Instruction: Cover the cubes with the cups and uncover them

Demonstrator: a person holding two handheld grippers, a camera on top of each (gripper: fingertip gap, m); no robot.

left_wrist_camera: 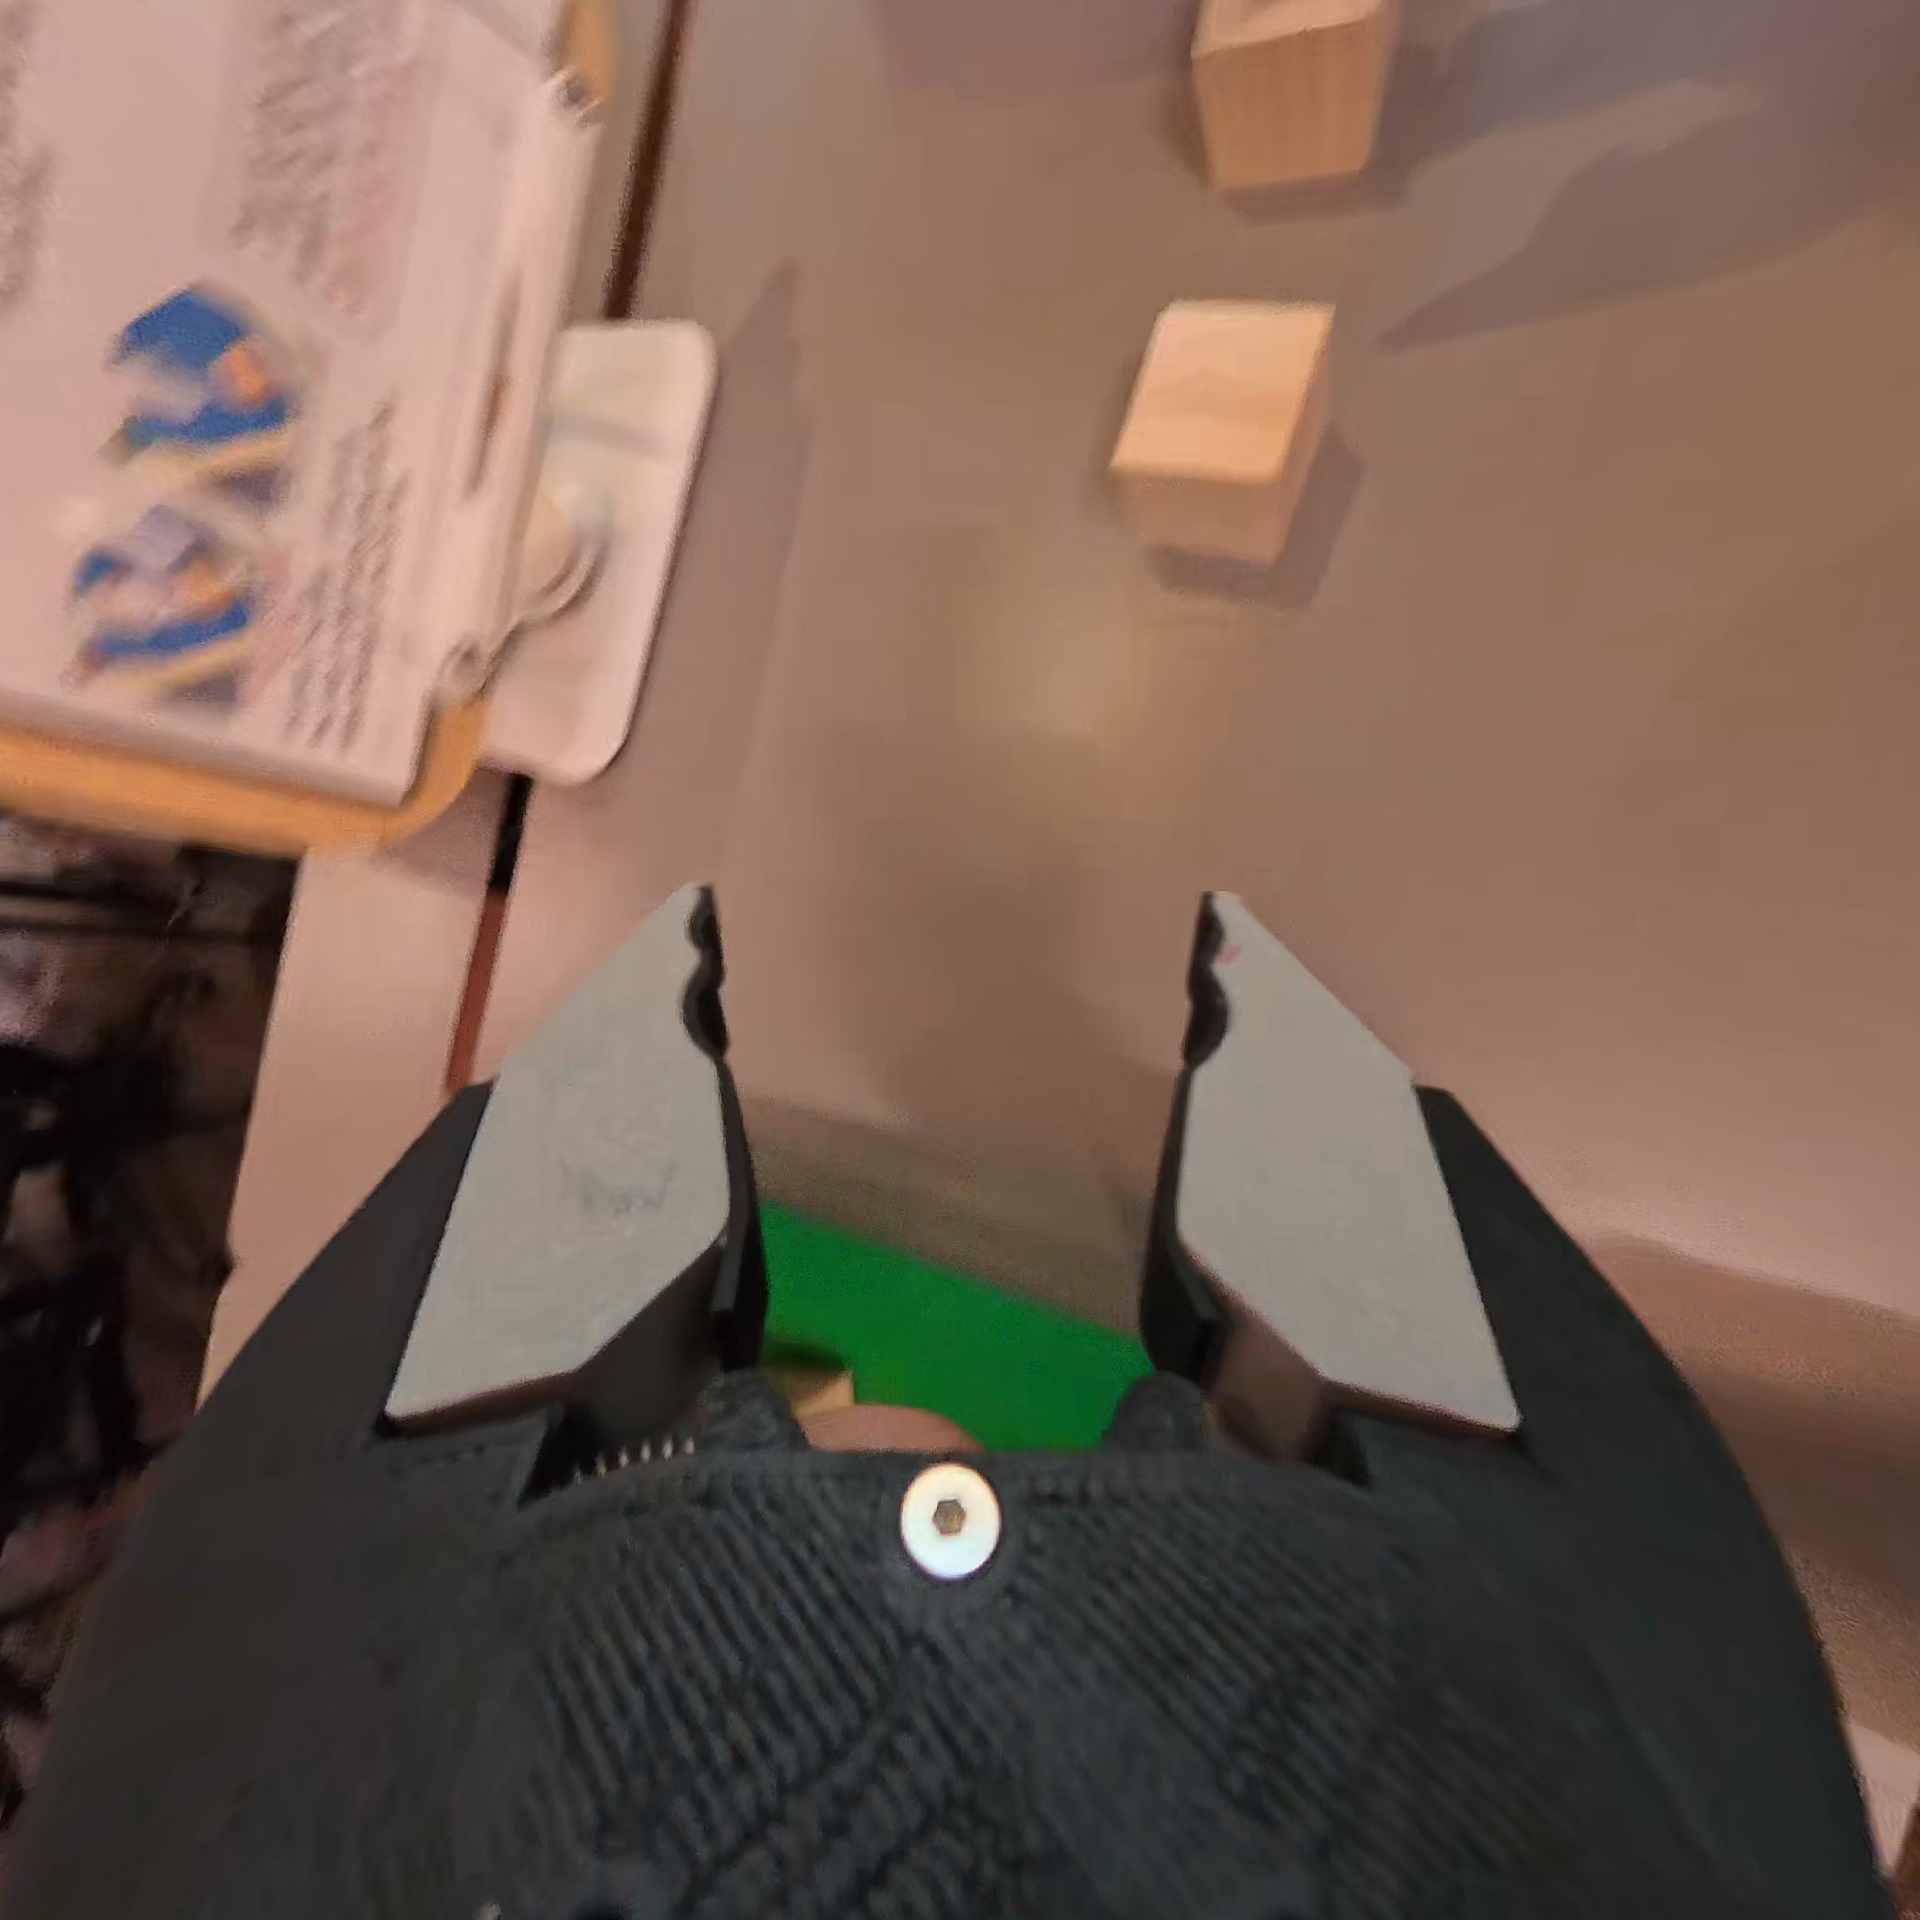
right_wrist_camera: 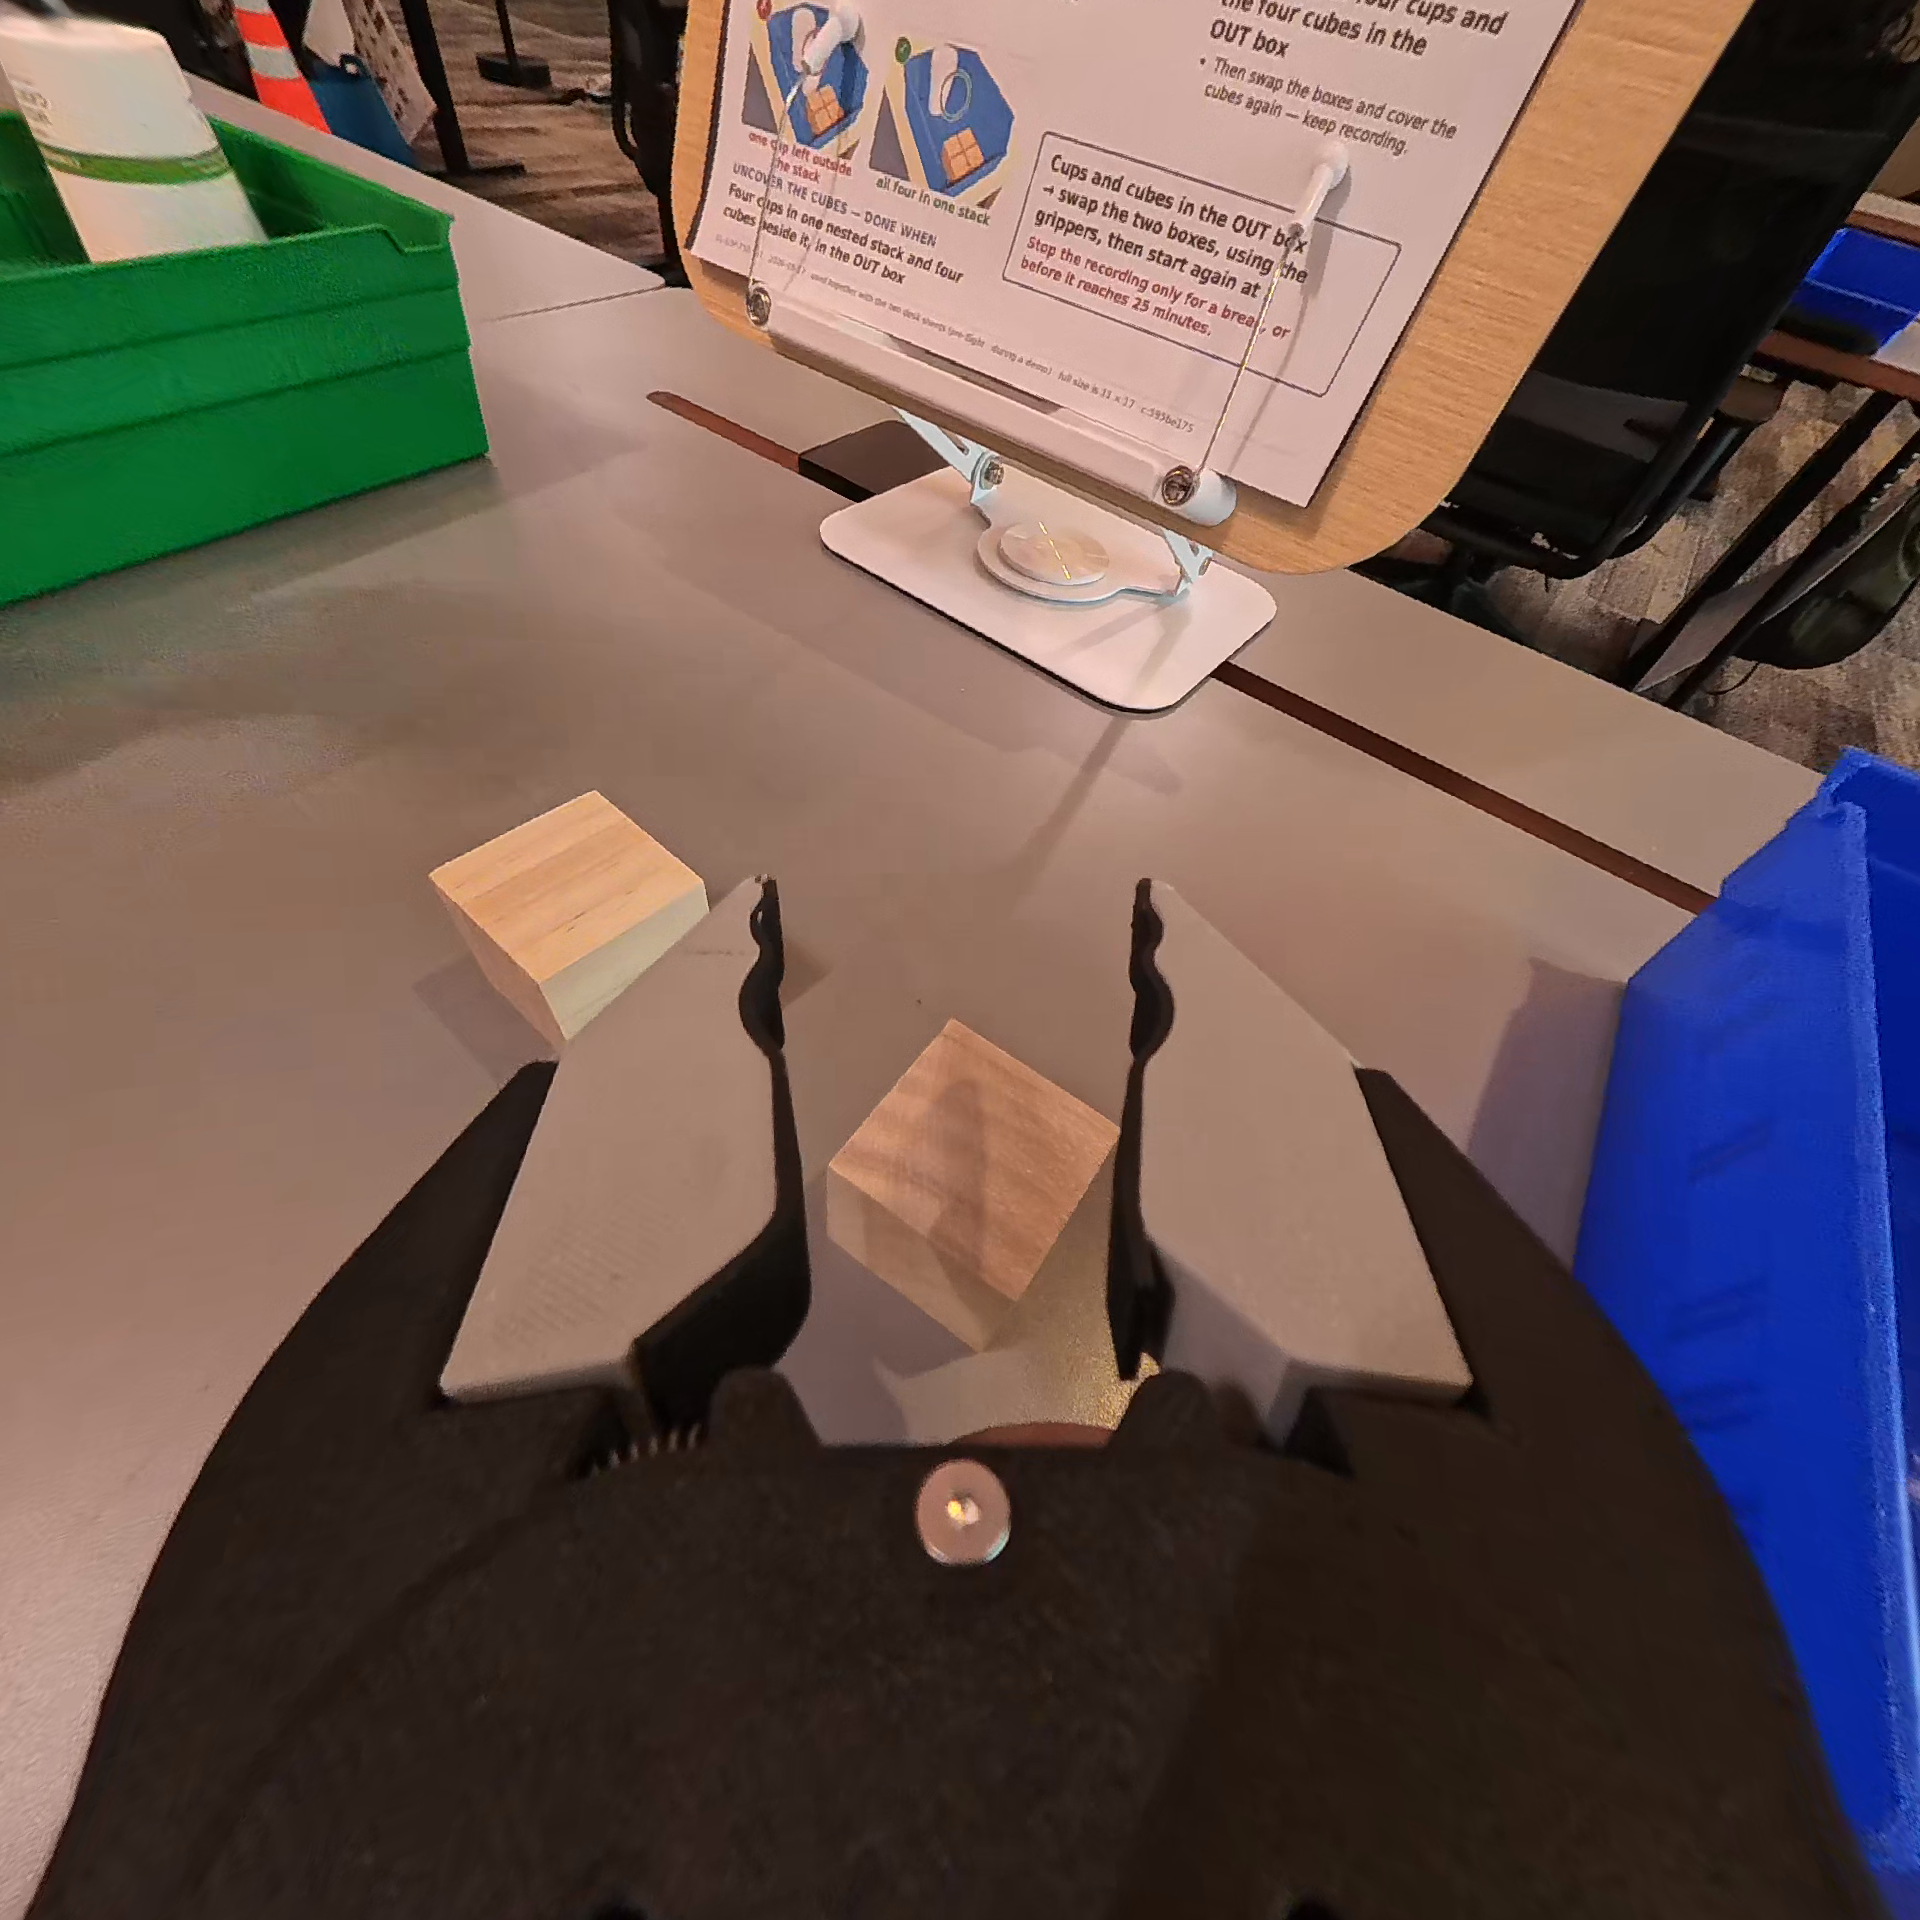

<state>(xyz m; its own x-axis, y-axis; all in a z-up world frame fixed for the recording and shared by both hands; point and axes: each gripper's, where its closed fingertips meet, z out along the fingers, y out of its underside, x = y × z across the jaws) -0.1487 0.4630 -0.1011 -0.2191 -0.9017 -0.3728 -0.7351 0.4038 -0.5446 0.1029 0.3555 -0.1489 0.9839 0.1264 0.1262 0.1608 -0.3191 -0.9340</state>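
Loosely between right gripper's point(right_wrist_camera: 951, 883) jaws, cube point(right_wrist_camera: 971, 1174)

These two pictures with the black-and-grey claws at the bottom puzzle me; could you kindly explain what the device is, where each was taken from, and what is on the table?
Each claw is a hand-held two-finger gripper with a camera looking forward along its fingers; a person carries one in each hand. In the left wrist view, the left gripper is open and empty above a grey table, with two wooden cubes ahead and something green below it. In the right wrist view, the right gripper is open; a wooden cube stands between its fingers, seemingly untouched, with another cube to the left. A green bin holds a white cup; a blue bin and an instruction stand are nearby.
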